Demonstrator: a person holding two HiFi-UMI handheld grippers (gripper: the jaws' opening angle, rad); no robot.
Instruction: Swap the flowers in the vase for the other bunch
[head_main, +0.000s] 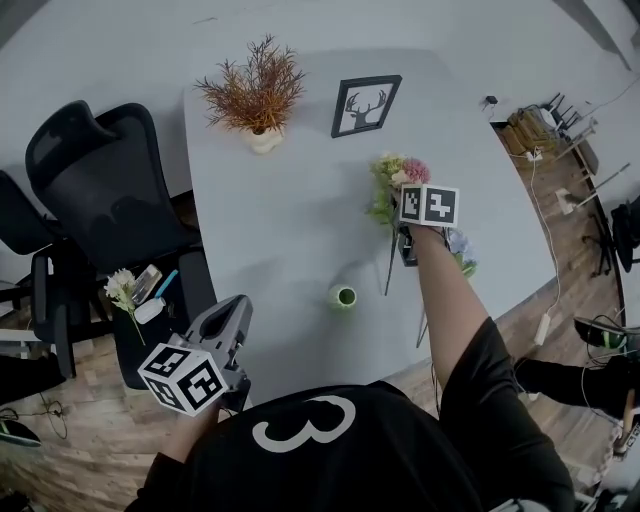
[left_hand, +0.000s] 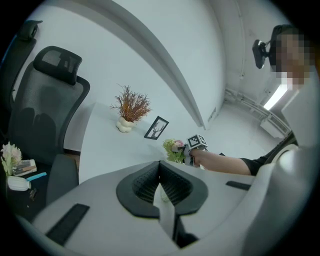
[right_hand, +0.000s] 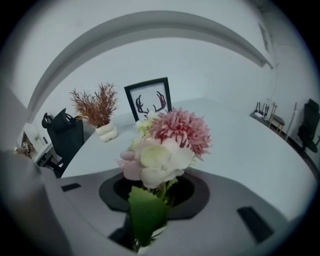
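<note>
right gripper clamped bunch stems, blooms past jaws | left gripper closed, empty | vase stood between grippers (open table around)

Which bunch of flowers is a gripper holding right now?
The pink and white bunch, in the right gripper; the white flowers lie off the table, the rust-coloured sprigs stand potted.

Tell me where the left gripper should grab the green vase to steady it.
Clamp the green vase across its round body, with the left gripper coming level from the near left. It stands upright in the open, and its mouth should probably stay free for stems.
</note>
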